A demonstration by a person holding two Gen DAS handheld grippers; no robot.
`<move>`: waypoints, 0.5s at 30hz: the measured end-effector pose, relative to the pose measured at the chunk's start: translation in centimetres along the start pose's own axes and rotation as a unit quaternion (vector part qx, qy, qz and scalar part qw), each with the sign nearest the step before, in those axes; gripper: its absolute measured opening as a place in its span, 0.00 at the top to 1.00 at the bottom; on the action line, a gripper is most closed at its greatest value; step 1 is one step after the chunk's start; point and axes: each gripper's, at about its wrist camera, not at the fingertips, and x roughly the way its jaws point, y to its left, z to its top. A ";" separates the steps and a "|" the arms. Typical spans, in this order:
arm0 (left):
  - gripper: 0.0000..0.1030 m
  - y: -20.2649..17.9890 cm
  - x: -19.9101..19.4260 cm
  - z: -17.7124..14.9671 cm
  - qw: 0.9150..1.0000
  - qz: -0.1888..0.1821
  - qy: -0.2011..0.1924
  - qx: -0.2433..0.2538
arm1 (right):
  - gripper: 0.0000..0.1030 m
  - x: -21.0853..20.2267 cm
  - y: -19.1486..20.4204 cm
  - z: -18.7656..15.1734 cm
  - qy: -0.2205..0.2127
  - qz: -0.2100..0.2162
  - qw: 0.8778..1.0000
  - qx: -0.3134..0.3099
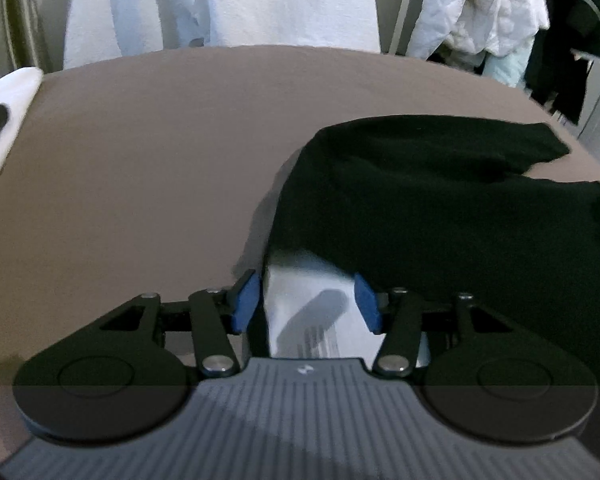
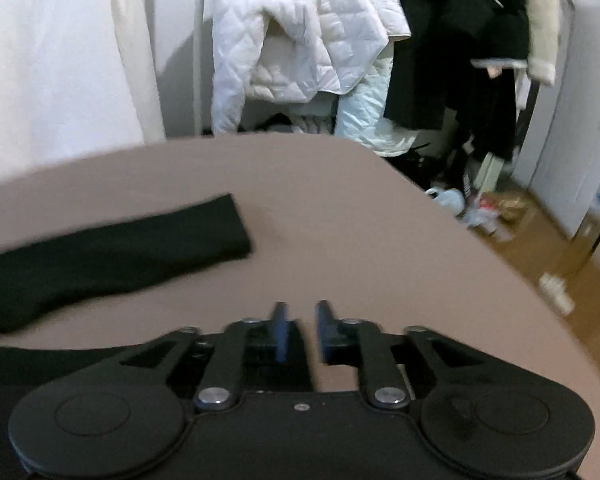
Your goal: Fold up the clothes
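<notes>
A black garment (image 1: 440, 216) lies on the brown table (image 1: 140, 180), its sleeve (image 2: 112, 256) stretching left of the nearly closed, empty right gripper (image 2: 300, 328), while the released left gripper (image 1: 306, 300) straddles what seems white cloth (image 1: 312, 312) at its near edge.

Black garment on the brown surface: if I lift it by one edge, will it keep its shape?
Probably not: the black garment lies limp with soft folds, so it should droop. Its sleeve would likely trail. It looks light and unlikely to slip.
</notes>
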 end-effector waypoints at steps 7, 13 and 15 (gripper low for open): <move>0.44 1.4 -8.0 -6.1 0.997 -0.019 0.007 -0.078 | 0.57 -6.7 0.0 -6.4 0.063 0.117 0.990 0.052; 0.47 -0.3 -12.2 -12.0 0.988 0.014 0.097 -0.120 | 0.56 -17.0 -1.1 -14.6 0.129 0.192 0.973 -0.012; 0.46 -1.3 -13.3 -13.7 0.990 0.015 0.087 -0.109 | 0.54 -19.4 -2.6 -16.2 0.145 0.177 0.972 -0.051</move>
